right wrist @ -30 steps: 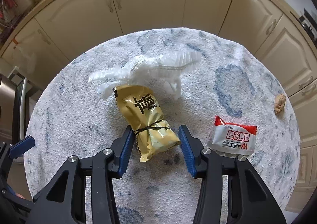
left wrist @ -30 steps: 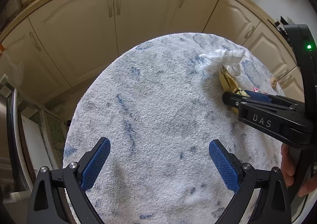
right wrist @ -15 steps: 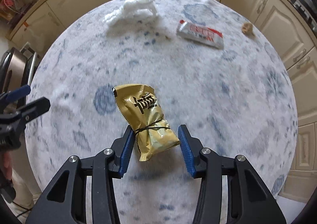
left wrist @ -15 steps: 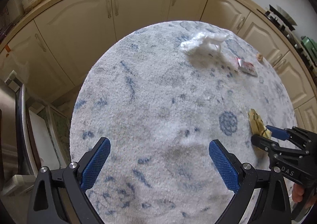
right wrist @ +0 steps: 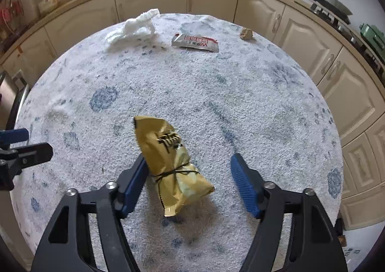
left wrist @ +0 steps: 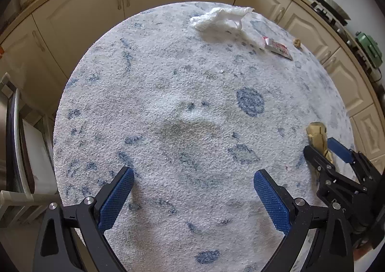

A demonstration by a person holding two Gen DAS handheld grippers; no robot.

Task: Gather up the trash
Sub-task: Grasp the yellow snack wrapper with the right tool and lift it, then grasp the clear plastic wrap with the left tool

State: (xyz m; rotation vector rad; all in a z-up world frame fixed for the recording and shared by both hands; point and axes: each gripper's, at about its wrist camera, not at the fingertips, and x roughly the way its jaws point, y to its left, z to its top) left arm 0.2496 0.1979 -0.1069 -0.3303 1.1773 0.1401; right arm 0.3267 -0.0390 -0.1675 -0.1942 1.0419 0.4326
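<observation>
A gold snack bag (right wrist: 172,163) tied with a black band lies tilted between the jaws of my right gripper (right wrist: 190,161), low over the table's near part. The jaws are opening: the bag leans on the left finger and the right pad stands clear of it. In the left wrist view the same bag (left wrist: 317,132) sticks out of the right gripper (left wrist: 322,144) at the right edge. My left gripper (left wrist: 192,174) is open with nothing in it. At the far side lie a crumpled white plastic bag (right wrist: 134,29), a red-and-white wrapper (right wrist: 195,42) and a small brown scrap (right wrist: 246,33).
The round table (right wrist: 240,93) wears a fuzzy white cloth with blue patches. Cream kitchen cabinets (right wrist: 303,38) curve around its far and right sides. A stove (left wrist: 329,10) sits at the right rear, and a metal appliance (left wrist: 14,142) stands close to the table's left edge.
The right gripper carried the gold bag from beside the white plastic bag to the near part of the table, then its jaws widened and the bag tipped. The left gripper drew back too.
</observation>
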